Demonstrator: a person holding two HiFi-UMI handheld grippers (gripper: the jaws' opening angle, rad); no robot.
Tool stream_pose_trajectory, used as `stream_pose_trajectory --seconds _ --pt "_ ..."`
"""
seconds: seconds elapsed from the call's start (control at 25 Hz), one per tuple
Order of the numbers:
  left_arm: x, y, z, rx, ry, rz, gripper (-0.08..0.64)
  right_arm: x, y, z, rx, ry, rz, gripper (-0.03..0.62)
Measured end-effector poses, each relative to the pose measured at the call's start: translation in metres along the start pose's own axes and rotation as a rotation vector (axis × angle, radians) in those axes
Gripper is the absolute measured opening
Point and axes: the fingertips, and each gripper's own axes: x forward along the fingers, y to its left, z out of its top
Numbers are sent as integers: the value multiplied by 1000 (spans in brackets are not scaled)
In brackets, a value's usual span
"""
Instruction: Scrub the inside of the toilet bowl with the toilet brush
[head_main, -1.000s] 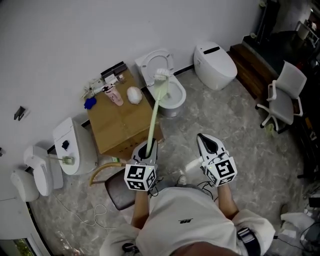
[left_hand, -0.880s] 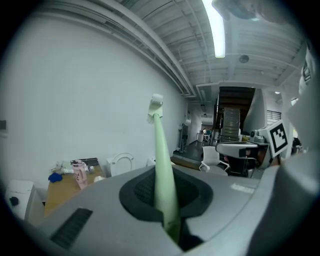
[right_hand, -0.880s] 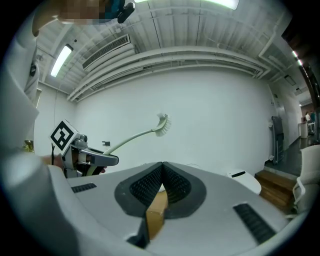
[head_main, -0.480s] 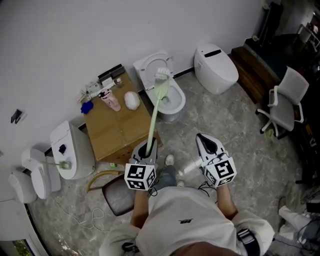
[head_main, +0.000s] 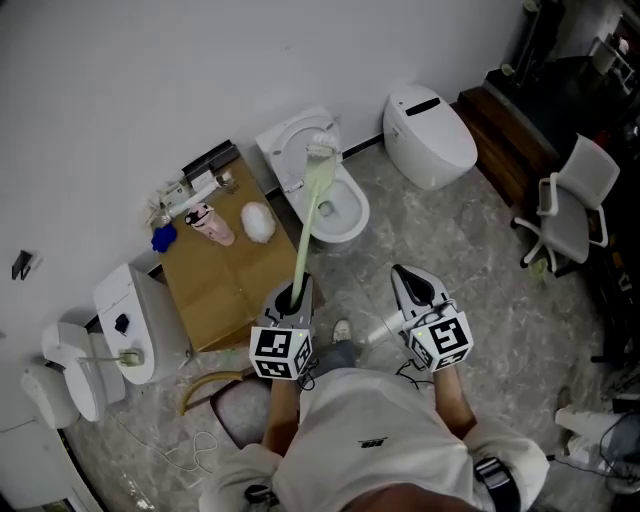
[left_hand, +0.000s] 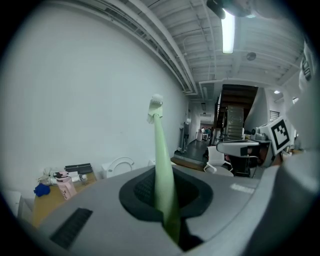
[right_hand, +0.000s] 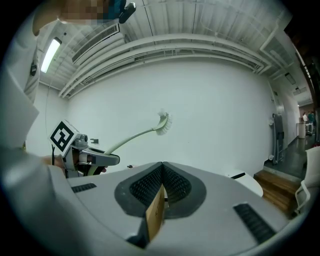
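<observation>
Head view: left claw (head_main: 293, 292) clamped on toilet brush (head_main: 304, 235) handle end, bristles raised over the open toilet bowl (head_main: 361, 206), probably for reach; right claw (head_main: 411, 277) pinches a tan strip (right_hand: 155, 212), parked aside.

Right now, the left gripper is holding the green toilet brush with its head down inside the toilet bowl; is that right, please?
Not quite. The left gripper does hold the green toilet brush, but its head is raised in the air before the white wall, not down inside the toilet bowl. The left gripper view shows this.
</observation>
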Motion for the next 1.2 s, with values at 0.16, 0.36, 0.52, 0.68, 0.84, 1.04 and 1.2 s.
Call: stream_pose_trajectory --seconds 0.16,0.36,0.52,0.68,0.84,1.04,1.2 --pt "33 28 12 14 9 -20 23 42 -16 9 2 -2 -24 -7" --pt "69 57 25 19 11 -52 23 87 -28 15 -15 0 -41 -6" --pt "89 72 33 26 7 -76 23 108 -38 19 -24 0 -69 -6" --pt "111 83 36 27 7 -89 23 124 -51 18 -25 7 -79 -6" --pt "133 93 39 30 10 -95 23 145 -63 17 -30 17 -77 -6" --pt "159 106 44 28 10 -80 23 172 -78 19 -41 12 -48 -7" --pt "183 117 49 17 9 -50 23 199 -97 18 -34 23 -10 -6"
